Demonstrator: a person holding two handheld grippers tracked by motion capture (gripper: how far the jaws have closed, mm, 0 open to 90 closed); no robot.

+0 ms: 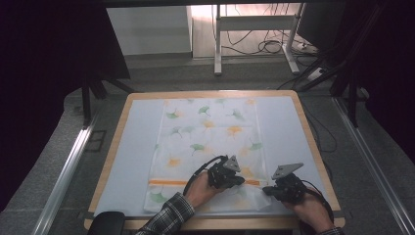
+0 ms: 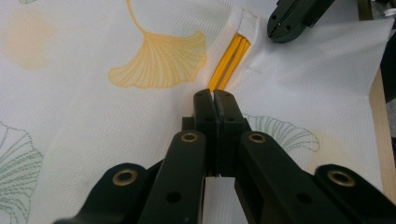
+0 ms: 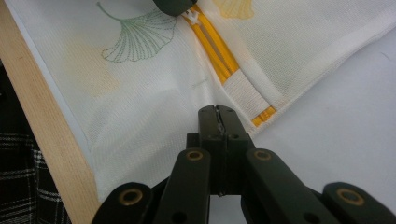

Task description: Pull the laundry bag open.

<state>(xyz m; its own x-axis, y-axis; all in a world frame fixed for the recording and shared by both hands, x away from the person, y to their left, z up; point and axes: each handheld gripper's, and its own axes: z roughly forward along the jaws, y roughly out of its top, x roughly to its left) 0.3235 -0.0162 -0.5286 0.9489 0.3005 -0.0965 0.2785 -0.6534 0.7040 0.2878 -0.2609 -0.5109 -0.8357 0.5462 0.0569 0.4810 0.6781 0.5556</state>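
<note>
bag: flat on counter, zip end nearest me | handling: light, limp mesh, will slide and bunch | hold: zip pull and the fabric by its end | left hand-held gripper: jaws closed at the zip | right hand-held gripper: closed on the bag's edge

One leaf-print pillowcase, two grippers, one table.
A single orange zipper crosses the near end of the cloth; the left gripper and right gripper sit near right, one per hand.
</note>
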